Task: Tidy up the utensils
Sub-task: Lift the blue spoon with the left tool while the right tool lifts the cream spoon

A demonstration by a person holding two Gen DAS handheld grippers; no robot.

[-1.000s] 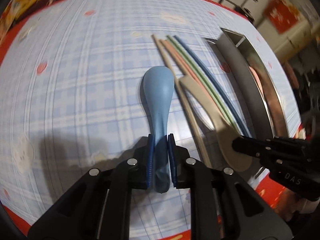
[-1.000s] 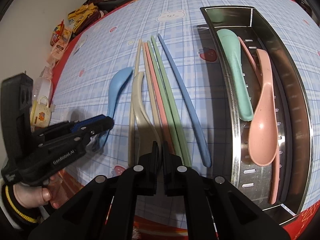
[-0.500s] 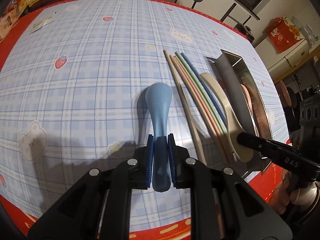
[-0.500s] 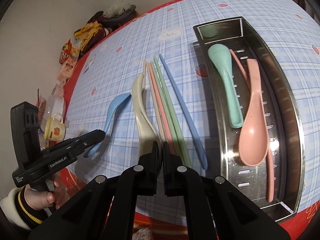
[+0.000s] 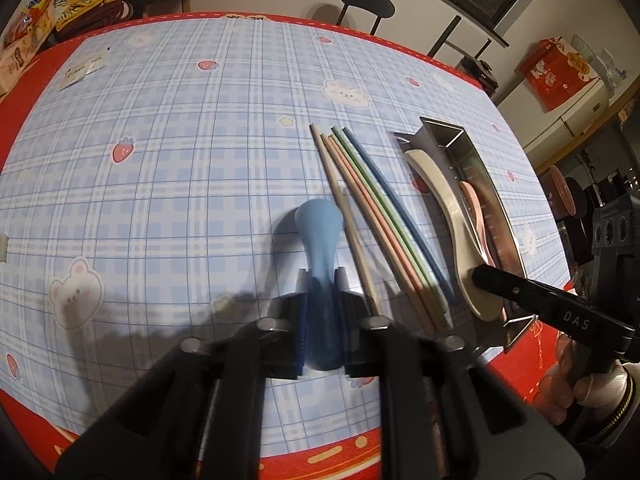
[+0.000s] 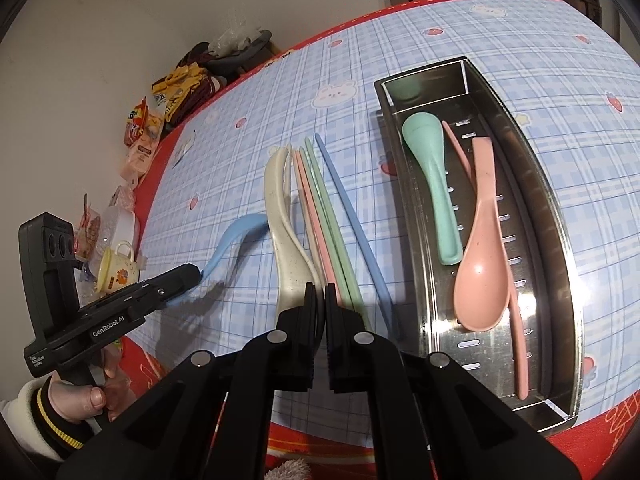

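Observation:
My left gripper (image 5: 322, 308) holds the blue spoon (image 5: 320, 236) by its handle, bowl pointing away, lifted off the checked tablecloth; its jaws are closing tighter on it. From the right wrist view, the left gripper (image 6: 188, 276) and the blue spoon (image 6: 232, 240) show at the left. My right gripper (image 6: 320, 300) is shut on the bowl end of the cream spoon (image 6: 284, 232), raised above several coloured chopsticks (image 6: 332, 216). The metal tray (image 6: 552, 216) on the right holds a green spoon (image 6: 432, 184), a pink spoon (image 6: 480, 272) and a pink chopstick.
Snack bags (image 6: 176, 92) and a small yellow mug (image 6: 116, 268) crowd the table's far-left edge. The red table border runs close under both grippers. A black chair (image 5: 366, 0) stands beyond the far edge. A person's hand (image 6: 80, 400) holds the left gripper.
Both grippers have risen with their spoons, so more of the table shows. The cream spoon has come up off the chopsticks and, in the left wrist view, shifted toward the tray.

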